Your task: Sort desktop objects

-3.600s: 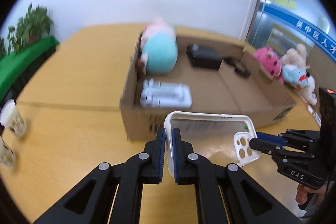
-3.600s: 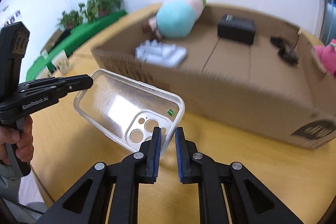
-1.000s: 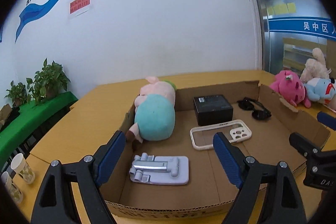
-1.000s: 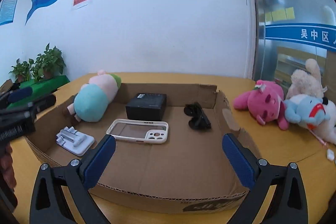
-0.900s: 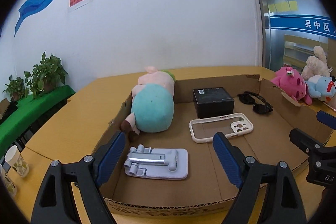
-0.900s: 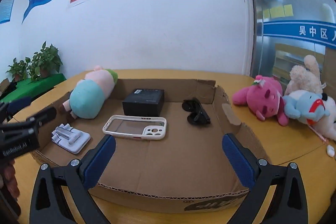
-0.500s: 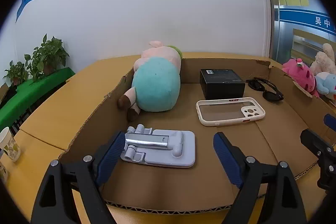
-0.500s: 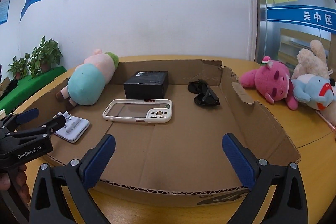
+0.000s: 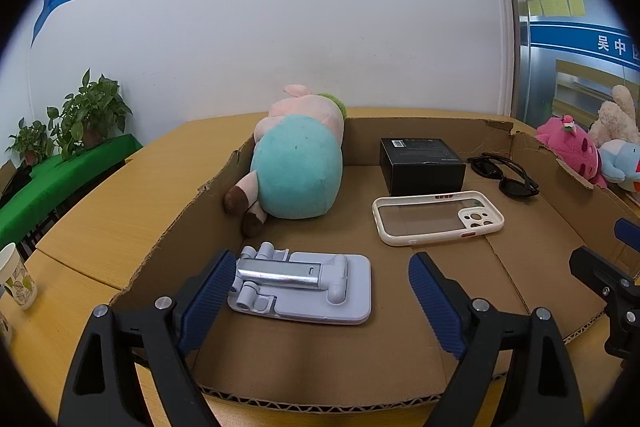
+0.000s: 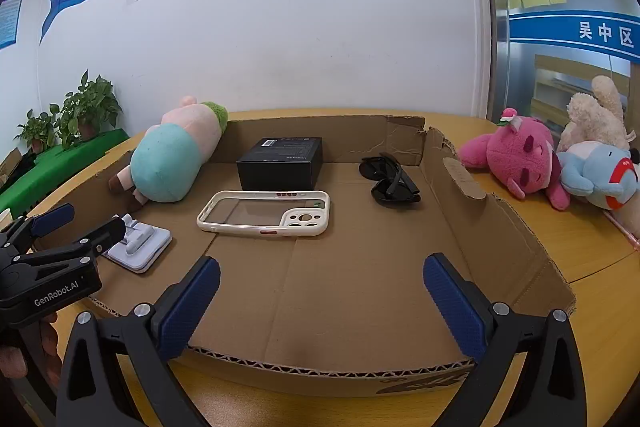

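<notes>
A shallow cardboard box (image 9: 520, 143) (image 10: 512, 227) lies on the wooden table. In it lie a white phone case (image 9: 438, 217) (image 10: 266, 213), a black box (image 9: 422, 167) (image 10: 282, 163), black sunglasses (image 9: 504, 177) (image 10: 390, 183), a grey phone stand (image 9: 300, 283) (image 10: 138, 241) and a teal and pink plush pig (image 9: 298, 163) (image 10: 176, 155). My left gripper (image 9: 320, 299) is open and empty, just above the phone stand at the box's front. My right gripper (image 10: 320, 303) is open and empty over the bare front floor of the box.
Pink, blue and cream plush toys (image 10: 560, 159) (image 9: 588, 147) lie on the table right of the box. A paper cup (image 9: 16, 281) stands at the left table edge. Potted plants (image 9: 80, 115) on a green cloth stand at the far left by the wall.
Both grippers let go of the phone case, which now lies in the box. Both have opened wide, and in the last second the left one has moved lower and closer over the phone stand.
</notes>
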Available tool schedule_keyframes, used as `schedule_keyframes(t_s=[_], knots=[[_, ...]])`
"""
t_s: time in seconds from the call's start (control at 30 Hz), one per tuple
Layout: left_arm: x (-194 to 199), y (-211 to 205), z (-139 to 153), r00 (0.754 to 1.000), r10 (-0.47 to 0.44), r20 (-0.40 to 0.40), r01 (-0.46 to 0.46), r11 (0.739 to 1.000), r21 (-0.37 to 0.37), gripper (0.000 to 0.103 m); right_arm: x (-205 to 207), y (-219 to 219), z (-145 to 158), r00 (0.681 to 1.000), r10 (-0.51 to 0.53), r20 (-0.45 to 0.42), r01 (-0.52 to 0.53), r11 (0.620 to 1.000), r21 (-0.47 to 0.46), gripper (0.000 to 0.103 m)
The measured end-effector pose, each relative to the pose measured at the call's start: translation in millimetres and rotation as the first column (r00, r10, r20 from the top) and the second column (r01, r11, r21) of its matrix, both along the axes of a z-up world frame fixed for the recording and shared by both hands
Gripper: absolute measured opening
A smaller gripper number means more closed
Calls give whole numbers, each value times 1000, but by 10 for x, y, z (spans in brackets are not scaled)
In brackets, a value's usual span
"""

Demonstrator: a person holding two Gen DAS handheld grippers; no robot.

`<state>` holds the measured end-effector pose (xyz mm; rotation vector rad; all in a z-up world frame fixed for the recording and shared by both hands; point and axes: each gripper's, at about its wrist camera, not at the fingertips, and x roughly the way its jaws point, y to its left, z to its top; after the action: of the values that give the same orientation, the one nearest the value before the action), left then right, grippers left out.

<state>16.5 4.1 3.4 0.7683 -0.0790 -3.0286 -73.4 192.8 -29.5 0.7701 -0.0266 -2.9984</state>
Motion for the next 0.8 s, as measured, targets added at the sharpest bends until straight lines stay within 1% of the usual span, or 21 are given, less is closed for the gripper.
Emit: schedule_keyframes(t_s=[0.8], knots=[[10,12,-2,1000,4,1,-4,1000,1,89,-2,0,2,1000,0,1,0,1000,0,103]])
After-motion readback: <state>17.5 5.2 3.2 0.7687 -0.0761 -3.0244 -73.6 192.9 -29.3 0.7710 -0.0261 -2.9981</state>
